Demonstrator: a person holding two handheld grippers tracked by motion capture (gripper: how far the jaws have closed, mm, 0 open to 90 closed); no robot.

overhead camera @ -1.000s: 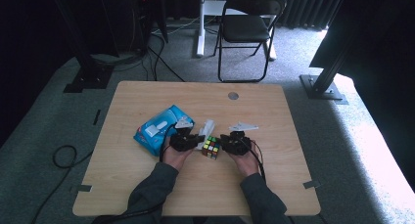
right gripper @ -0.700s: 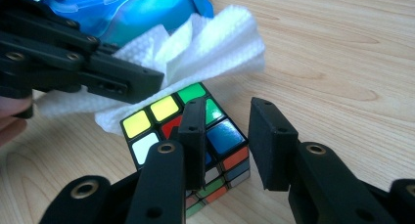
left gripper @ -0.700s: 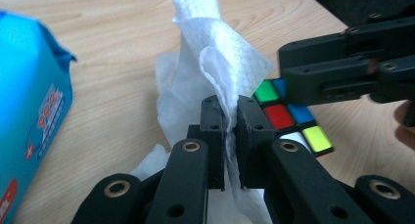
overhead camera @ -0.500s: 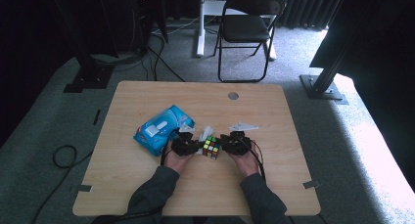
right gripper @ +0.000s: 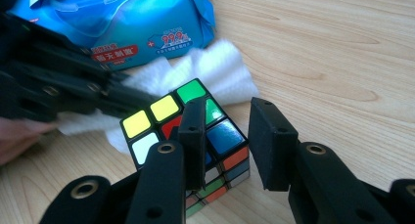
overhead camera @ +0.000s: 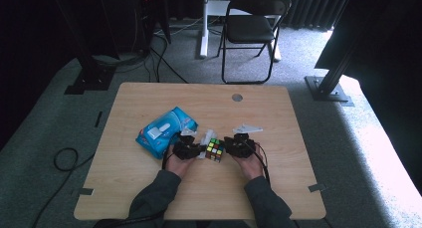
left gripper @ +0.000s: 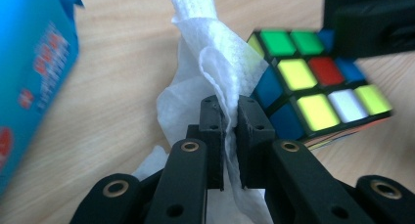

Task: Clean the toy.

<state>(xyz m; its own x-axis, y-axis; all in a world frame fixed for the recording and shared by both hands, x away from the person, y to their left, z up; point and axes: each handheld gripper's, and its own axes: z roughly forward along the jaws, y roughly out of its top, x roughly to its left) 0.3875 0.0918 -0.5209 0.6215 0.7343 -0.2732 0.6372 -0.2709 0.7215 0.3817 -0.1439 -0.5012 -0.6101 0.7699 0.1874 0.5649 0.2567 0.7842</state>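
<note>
The left gripper [left gripper: 229,136] pinches a white wipe [left gripper: 210,62] in its jaws. At its 3 o'clock the cube [overhead camera: 214,150] sits on the table [overhead camera: 278,113], a corner clamped in the right gripper's [right gripper: 226,138] jaws.

wipe [left gripper: 215,62]: soft textured cloth | cube [right gripper: 195,136]: glossy plastic | table [overhead camera: 278,118]: matt wood | pack [right gripper: 122,18]: shiny film

Cube [overhead camera: 214,150] right of wipe [overhead camera: 204,138], pack [overhead camera: 165,131] farther left

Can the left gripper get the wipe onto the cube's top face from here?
Probably yes: the left gripper grips the wipe right beside the cube, though the right gripper clamps one top corner.
</note>
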